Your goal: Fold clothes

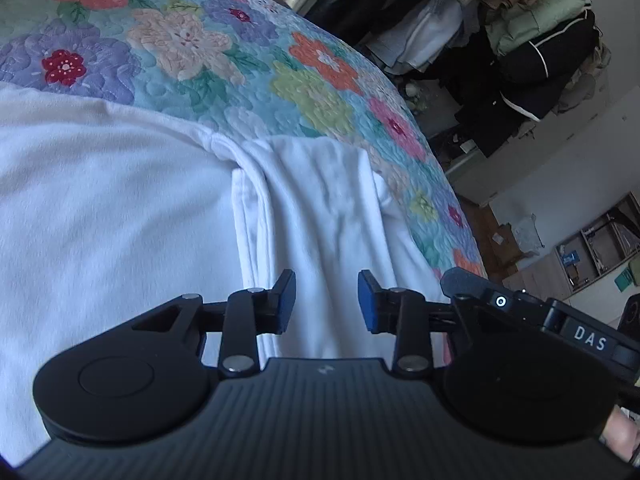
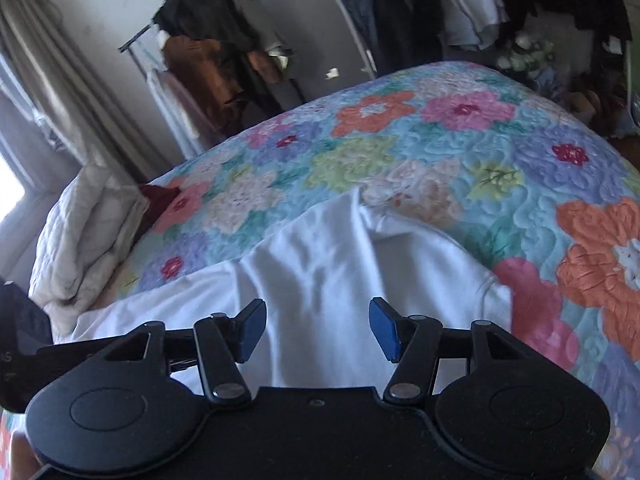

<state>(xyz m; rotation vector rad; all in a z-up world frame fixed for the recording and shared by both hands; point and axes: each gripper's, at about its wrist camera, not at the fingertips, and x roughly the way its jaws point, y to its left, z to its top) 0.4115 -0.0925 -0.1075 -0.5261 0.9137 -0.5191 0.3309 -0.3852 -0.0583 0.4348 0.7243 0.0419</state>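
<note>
Both wrist cameras are looking down at close range, sharing the white garment (image 1: 120,200) (image 2: 320,260) on a floral quilt (image 1: 240,60) (image 2: 440,152)

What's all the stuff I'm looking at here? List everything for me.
Shirt: one, white, spread on the quilt, a sleeve folded over it.
Quilt: one, pale blue with big coloured flowers, covering the bed.
Blanket: one, off-white, bunched at the bed's far-left edge in the right wrist view.
Red cloth: one, dark red, beside the blanket.
Hanging clothes: many, mostly dark, on racks beyond the bed.
Curtain: one, beige, by the window.
Shelf unit: one, wooden, on the floor past the bed.
Left gripper: one, black with blue pads, jaws open above the sleeve.
Right gripper: one, black with blue pads, jaws open above the shirt.
</note>
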